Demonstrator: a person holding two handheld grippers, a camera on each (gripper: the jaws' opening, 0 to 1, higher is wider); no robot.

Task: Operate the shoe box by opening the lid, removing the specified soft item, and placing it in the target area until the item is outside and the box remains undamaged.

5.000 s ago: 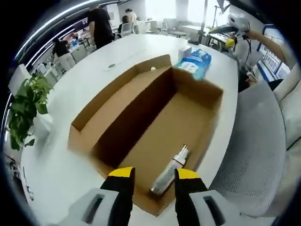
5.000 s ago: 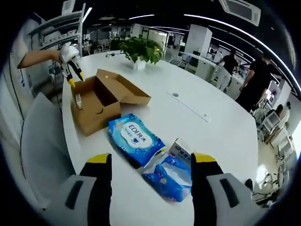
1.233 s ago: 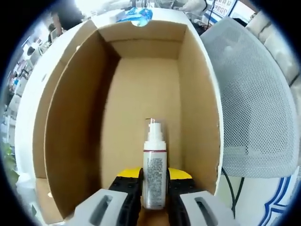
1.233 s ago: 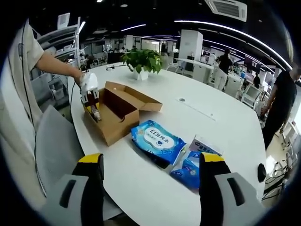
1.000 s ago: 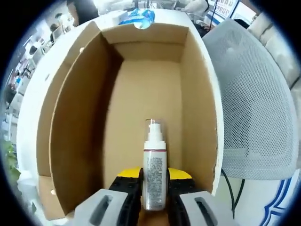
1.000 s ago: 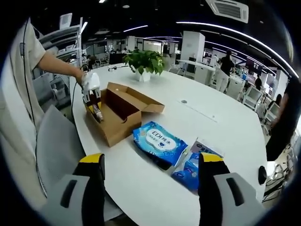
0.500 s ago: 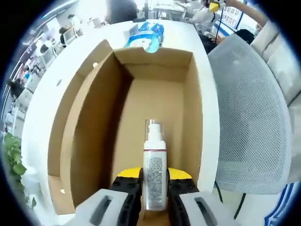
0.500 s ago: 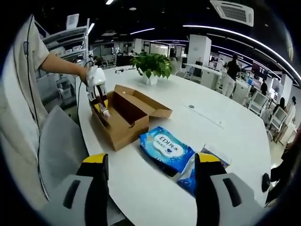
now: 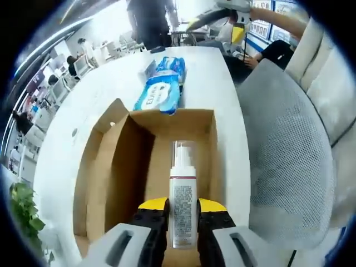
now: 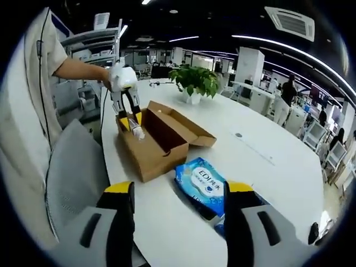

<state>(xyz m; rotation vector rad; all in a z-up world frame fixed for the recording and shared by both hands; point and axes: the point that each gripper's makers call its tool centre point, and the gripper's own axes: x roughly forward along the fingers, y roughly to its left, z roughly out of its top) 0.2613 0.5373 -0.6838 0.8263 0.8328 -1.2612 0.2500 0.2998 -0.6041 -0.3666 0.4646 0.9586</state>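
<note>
Fingers of the left gripper (image 9: pixel 182 214) are clenched on one pump bottle (image 9: pixel 182 192), gripping its lower body from both sides, with the pump head pointing away from the camera. Seen from the right gripper view, that bottle (image 10: pixel 137 129) hangs just above the near end of the shoe box (image 10: pixel 157 139), clear of its walls. Fingers of the right gripper (image 10: pixel 179 214) stand wide apart and released, with nothing between them, over bare tabletop (image 10: pixel 167 222).

One shoe box (image 9: pixel 153 167) sits close to the tabletop's curved edge, and a grey mesh chair (image 9: pixel 289 161) stands just past that edge beside the box. Its lid (image 10: pixel 189 129) is folded open to the side away from the chair. Under the bottle the box's brown inside looks bare, though the bottle hides part of the floor.

Beyond the far end of the box lies one blue wipes packet (image 9: pixel 161 93), near the box but not touching it. Past the box on the lid side the white tabletop (image 9: pixel 67 144) runs wide and open, with one potted plant (image 10: pixel 197 82) further off
</note>
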